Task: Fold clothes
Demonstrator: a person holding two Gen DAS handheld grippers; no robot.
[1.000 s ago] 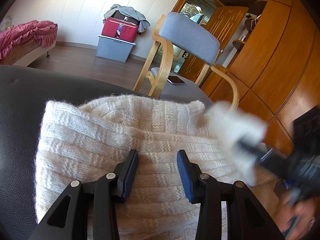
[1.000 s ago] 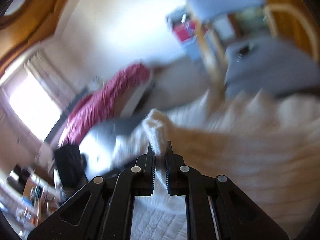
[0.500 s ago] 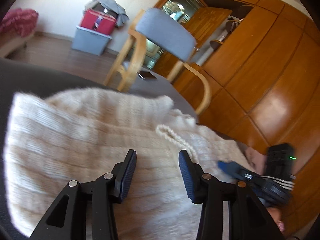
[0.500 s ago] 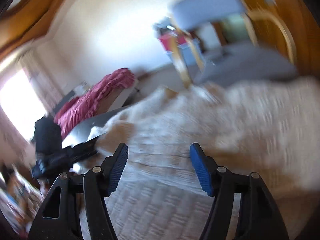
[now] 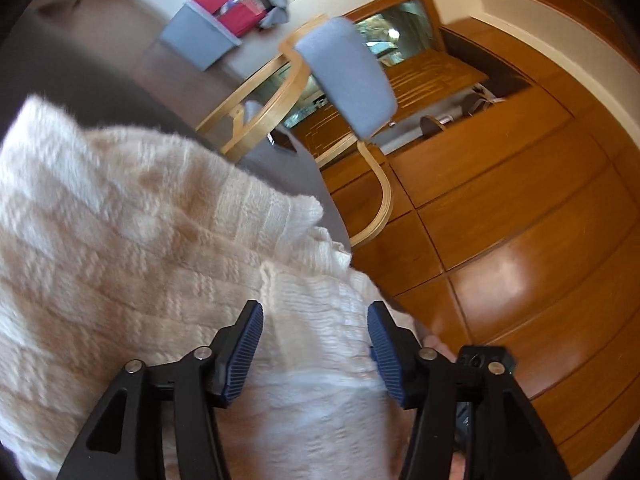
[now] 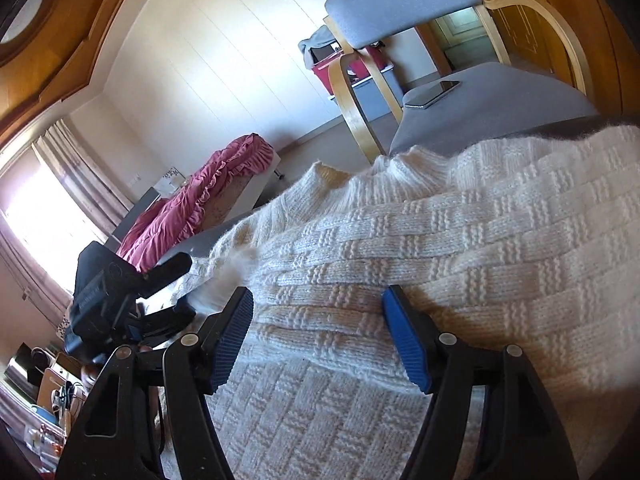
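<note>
- The cream knit sweater [image 6: 460, 248] lies spread over the dark table [image 5: 100, 80], with one layer folded back across the rest of it.
- The right tongs [image 6: 318, 332] have just been opening; their blue pads [image 6: 404, 344] now stand wide apart just over the sweater, with knit below the gap but nothing pinched.
- The left tongs [image 5: 316, 344] are released too, their pads spread above a folded edge of the sweater near its right-hand border.
- In the right wrist view, the left tongs' black body shows at the sweater's left edge, near the fuzzy end of a fold.
- Beyond the sweater stands a wooden chair [image 6: 400, 4] with grey cushions; a phone [image 6: 432, 94] lies on its seat.
- Farther behind the chair are a grey bin [image 5: 196, 36] with a red bag [image 5: 228, 8] on it, set against the white wall.
- Left of the sweater and farther back, a bed carries a pink ruffled cover [image 6: 196, 200].
- Wooden cabinets [image 5: 500, 208] fill the side to the sweater's right.
</note>
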